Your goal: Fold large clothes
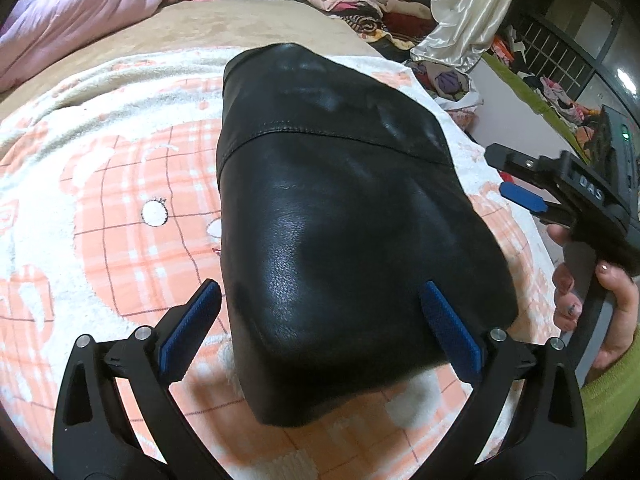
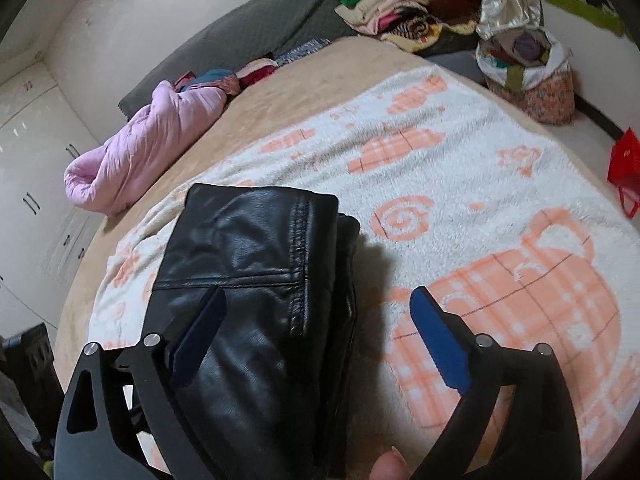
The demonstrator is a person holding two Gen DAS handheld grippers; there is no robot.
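The black leather jacket (image 1: 340, 220) lies folded into a thick bundle on the peach-and-white blanket (image 1: 100, 200) over the bed. The left gripper (image 1: 320, 328) is wide open around its near end, holding nothing. The right gripper (image 2: 320, 328) is also wide open, its left finger above the jacket. Only the right wrist view shows the floral bag (image 2: 528, 76), stuffed with what seems to be cloth. The clothes pile (image 2: 400, 12) is cut off above.

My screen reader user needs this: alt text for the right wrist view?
A folded black leather jacket lies on a white and peach blanket on a bed, with the open right gripper above its near end. A rolled pink quilt lies behind.
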